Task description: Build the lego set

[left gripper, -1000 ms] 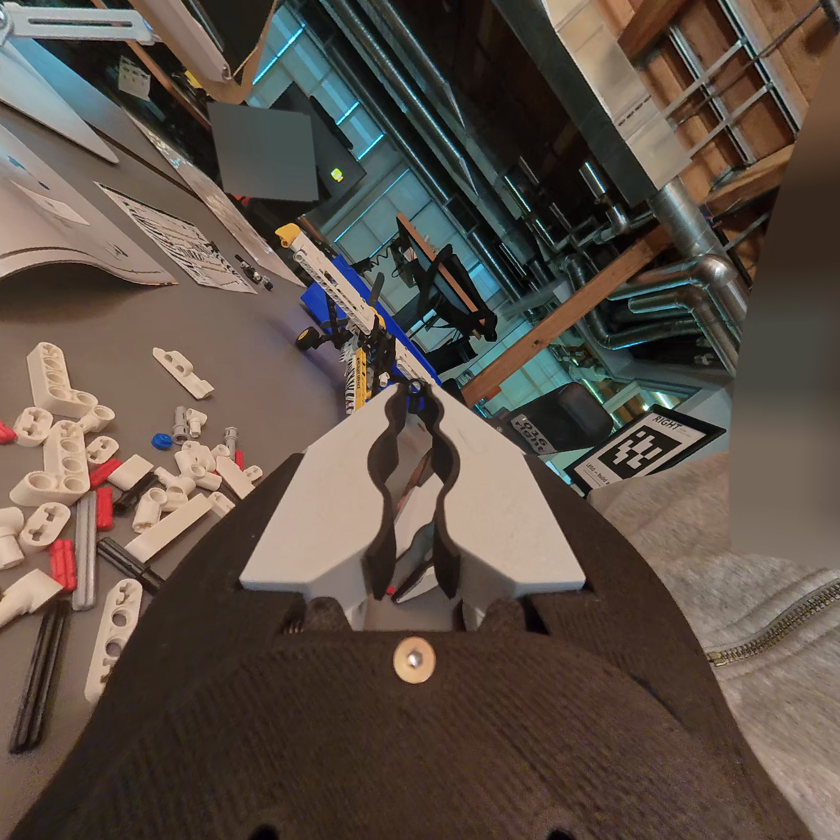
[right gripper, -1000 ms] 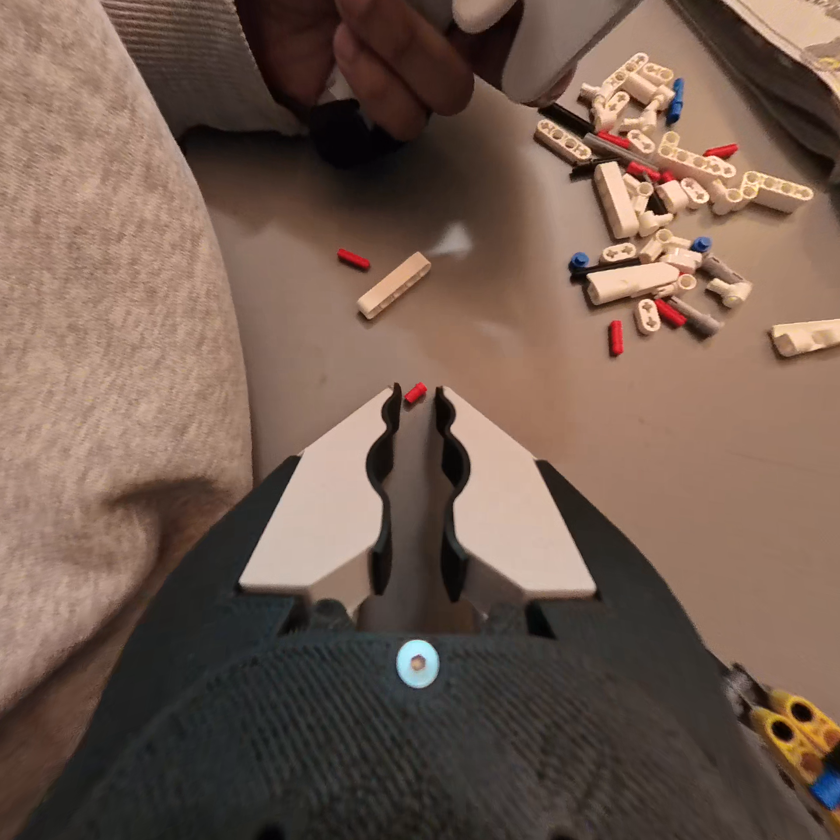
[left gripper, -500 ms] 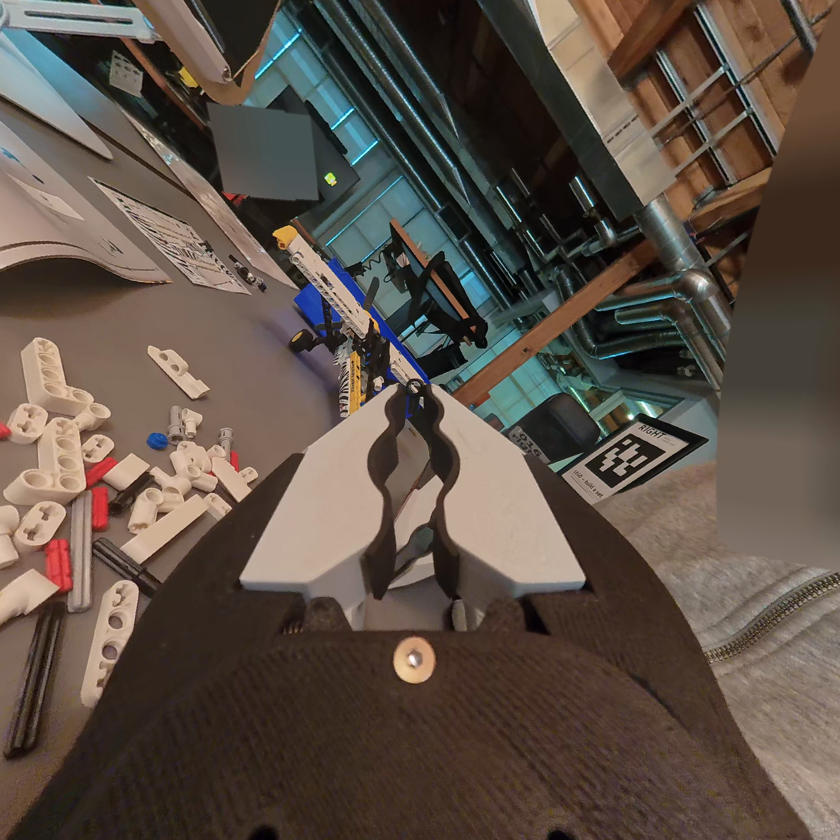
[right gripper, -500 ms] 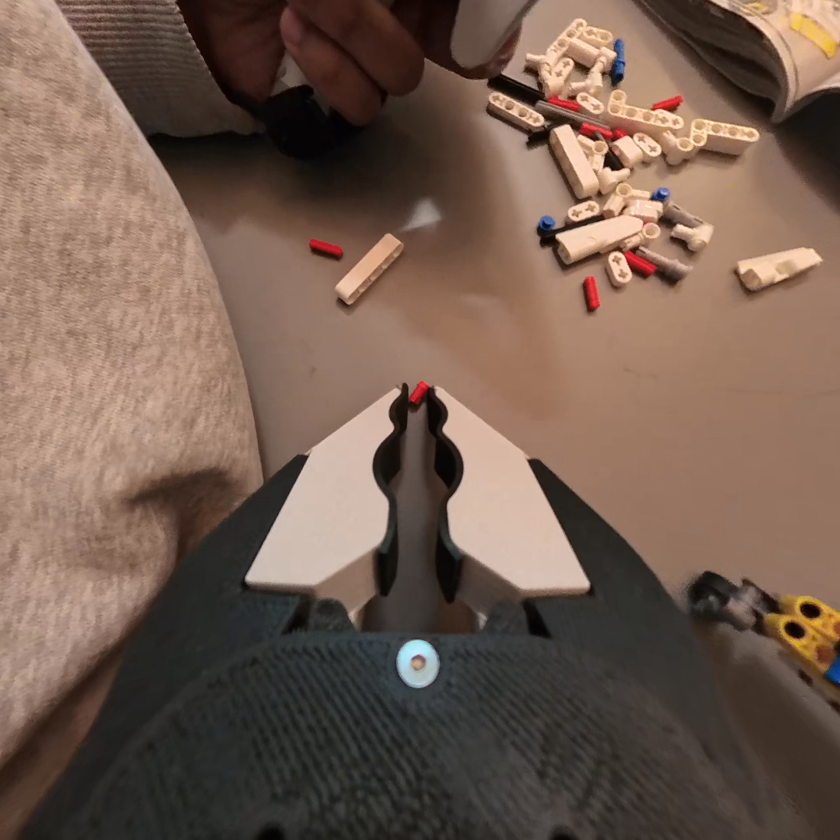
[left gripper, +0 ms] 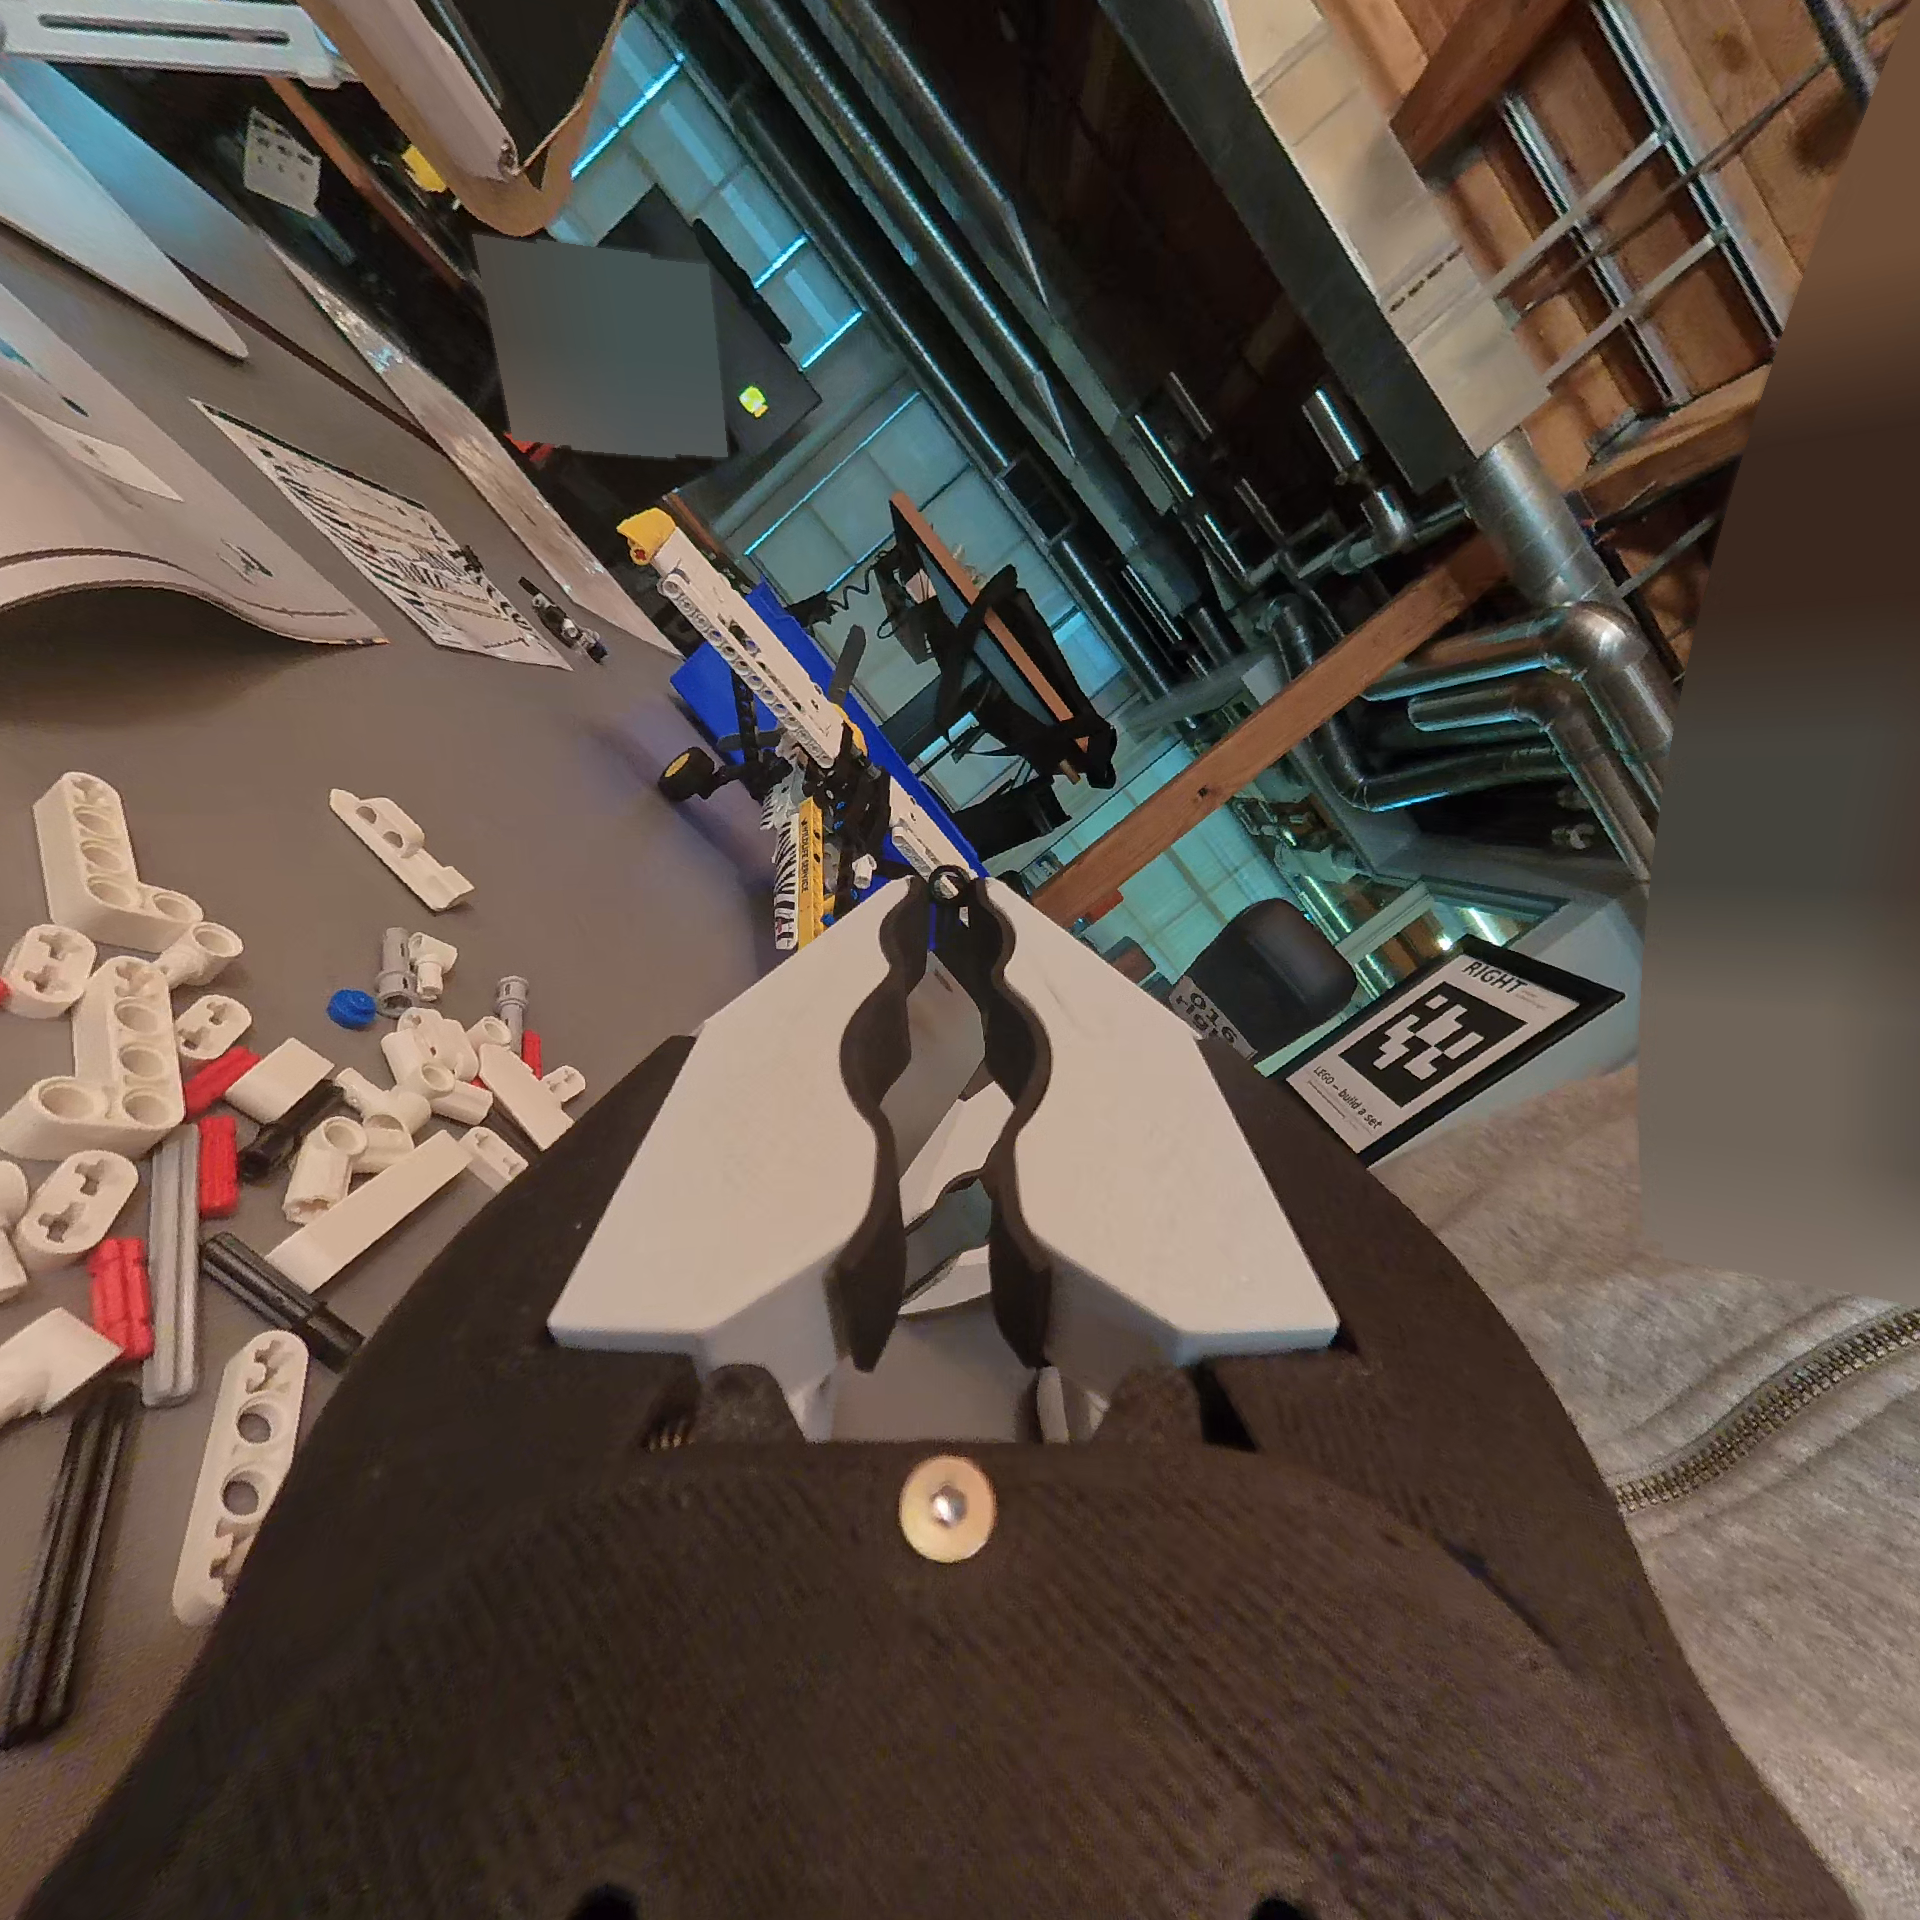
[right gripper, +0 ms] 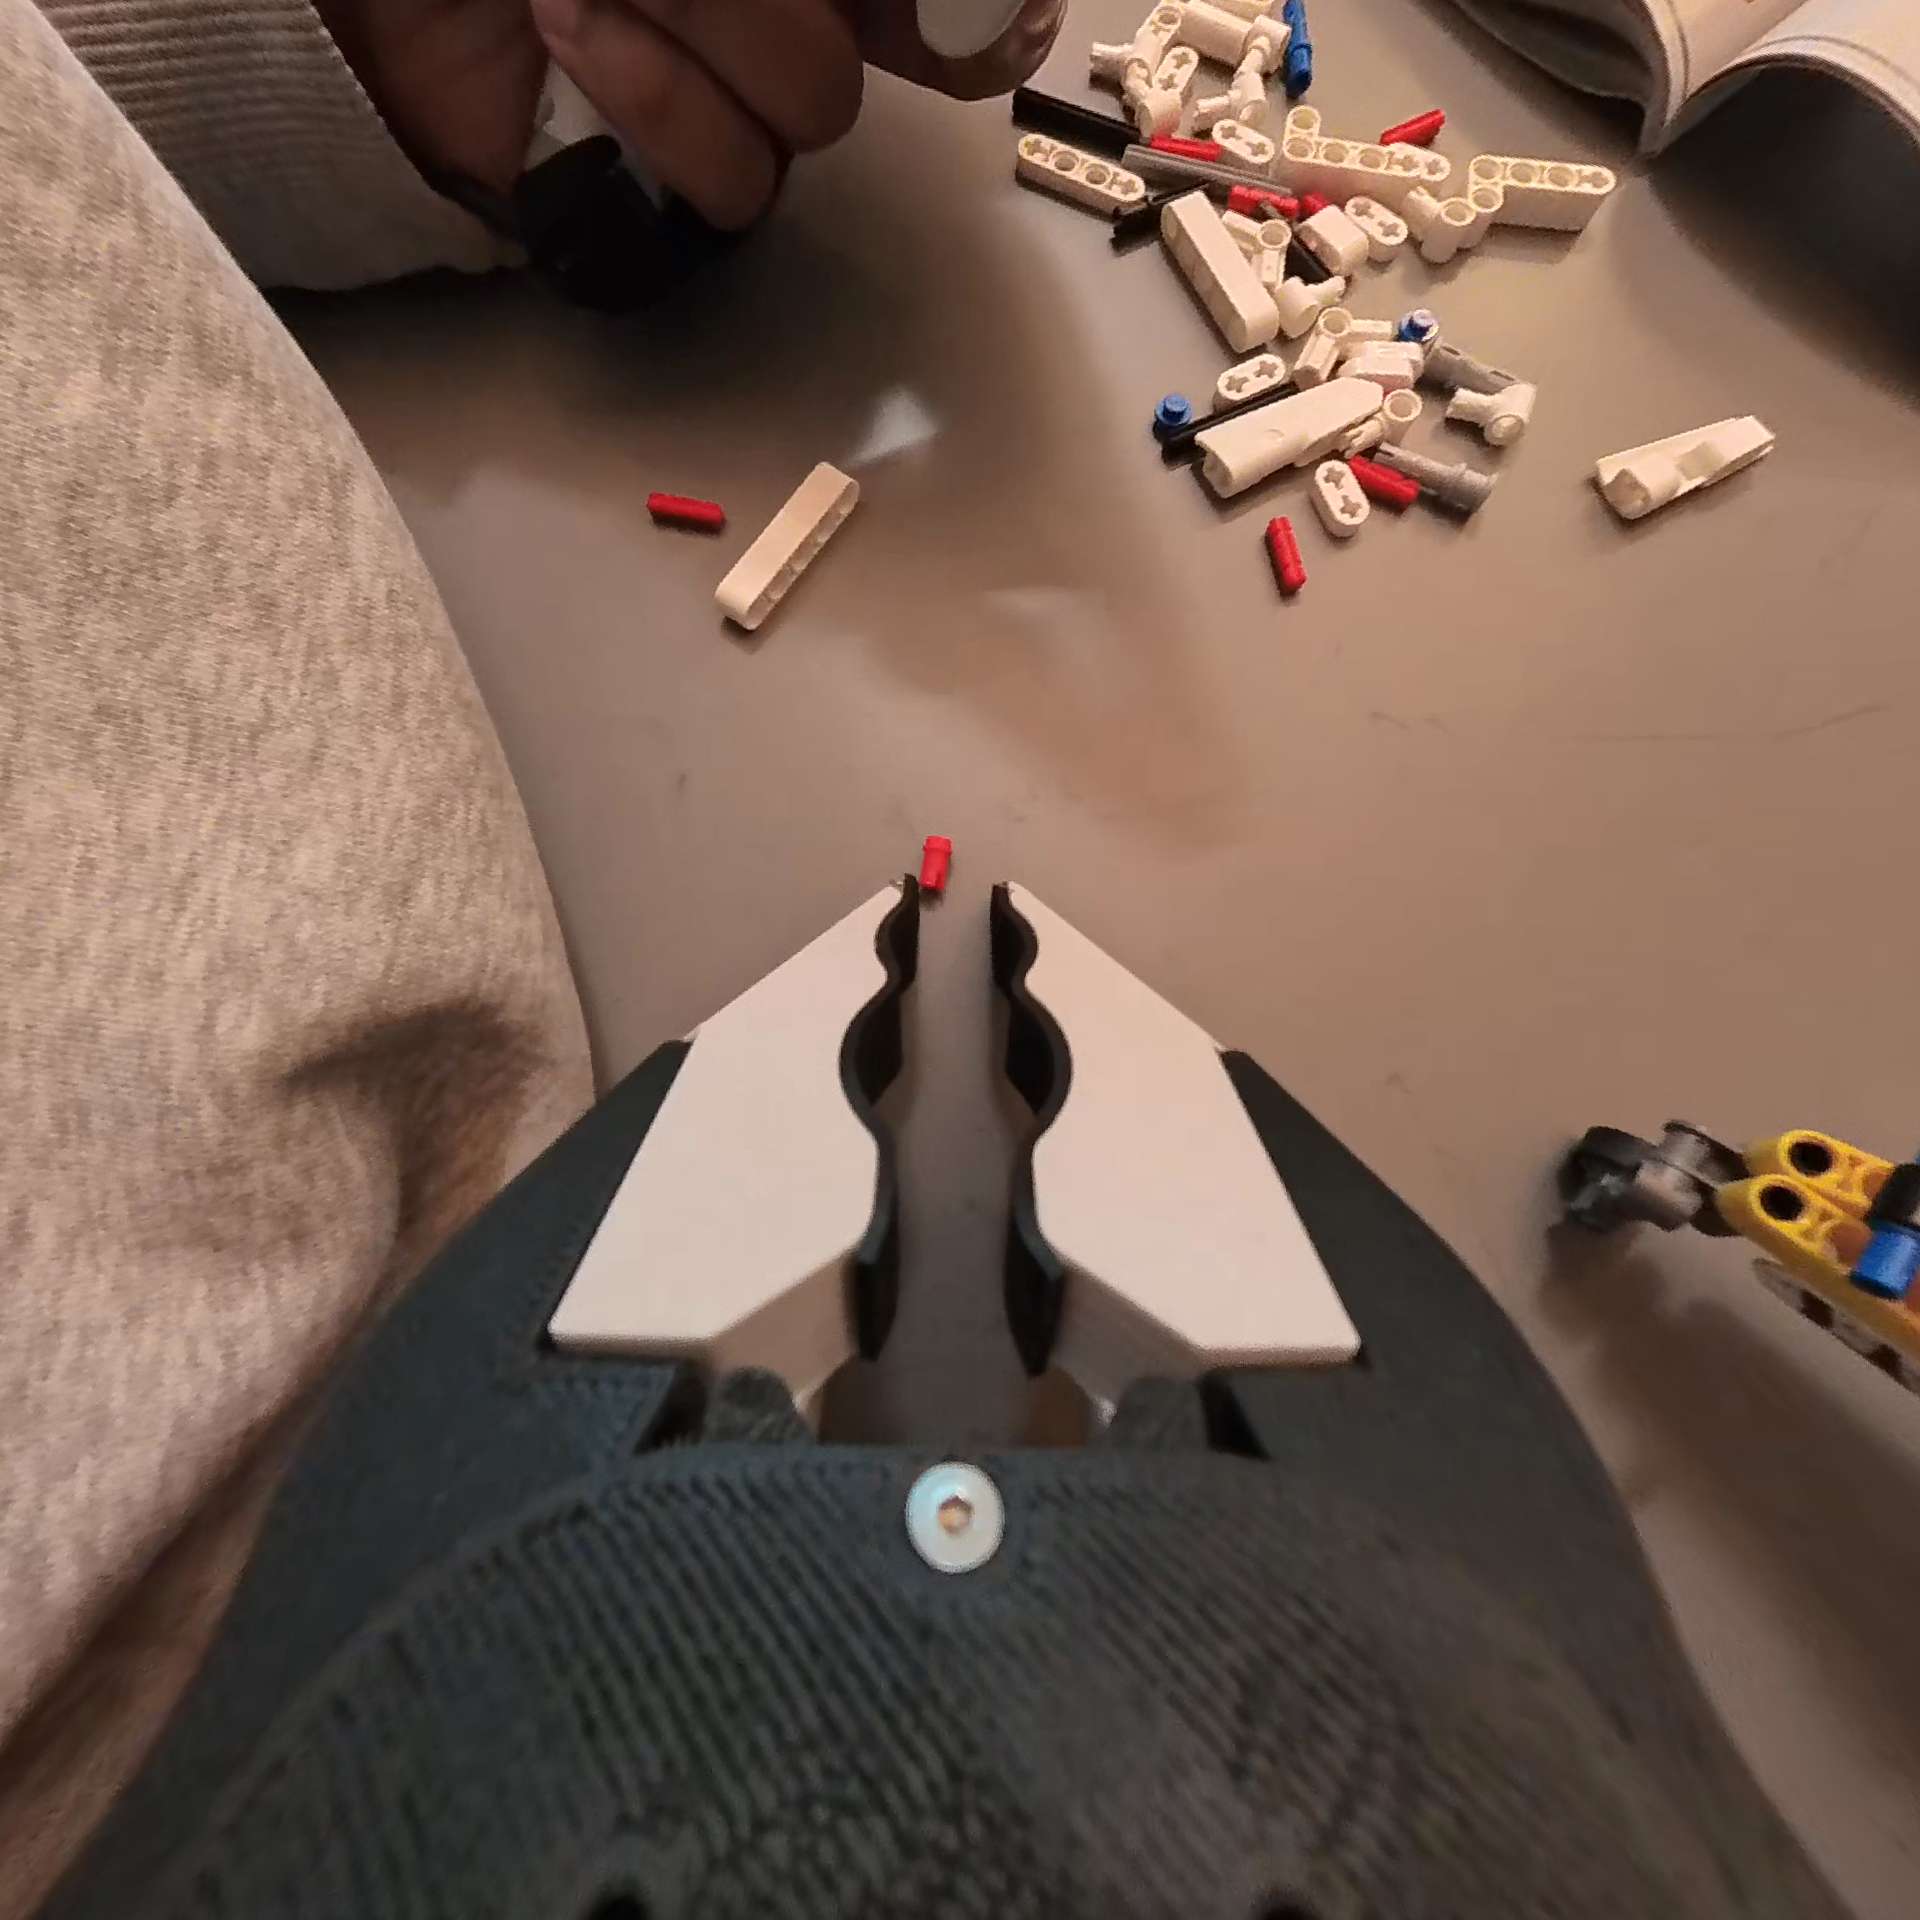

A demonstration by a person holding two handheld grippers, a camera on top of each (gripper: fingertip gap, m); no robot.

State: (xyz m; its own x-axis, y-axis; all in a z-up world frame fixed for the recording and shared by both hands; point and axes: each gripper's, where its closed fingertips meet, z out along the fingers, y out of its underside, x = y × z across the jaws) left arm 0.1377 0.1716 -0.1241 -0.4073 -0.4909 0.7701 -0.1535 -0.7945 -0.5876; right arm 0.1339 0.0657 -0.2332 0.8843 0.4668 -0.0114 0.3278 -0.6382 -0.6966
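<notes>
In the left wrist view my left gripper (left gripper: 945,891) is shut at its tips on a small ring at the near end of the lego model (left gripper: 790,748), a white beam with yellow, blue and black parts standing on the grey table. The model's yellow end with a black wheel also shows in the right wrist view (right gripper: 1766,1210). My right gripper (right gripper: 954,894) is open and low over the table. A small red pin (right gripper: 935,862) sits just past its left fingertip.
A pile of loose white, red, grey and black pieces (right gripper: 1309,312) lies far right, also seen in the left wrist view (left gripper: 208,1091). A white beam (right gripper: 790,545) and another red pin (right gripper: 686,509) lie ahead. A hand (right gripper: 675,94) and a grey sleeve (right gripper: 208,831) are on the left. Spacing between my two grippers at the tips: around 15 cm. Measured from the fingertips, the red pin (right gripper: 686,509) is 9 cm or so from the right gripper and 15 cm from the left.
My right gripper closed on the red pin half a second ago and has now opened; the pin sits just beyond the tips. The model's end came into the right view. The left gripper barely moved.
</notes>
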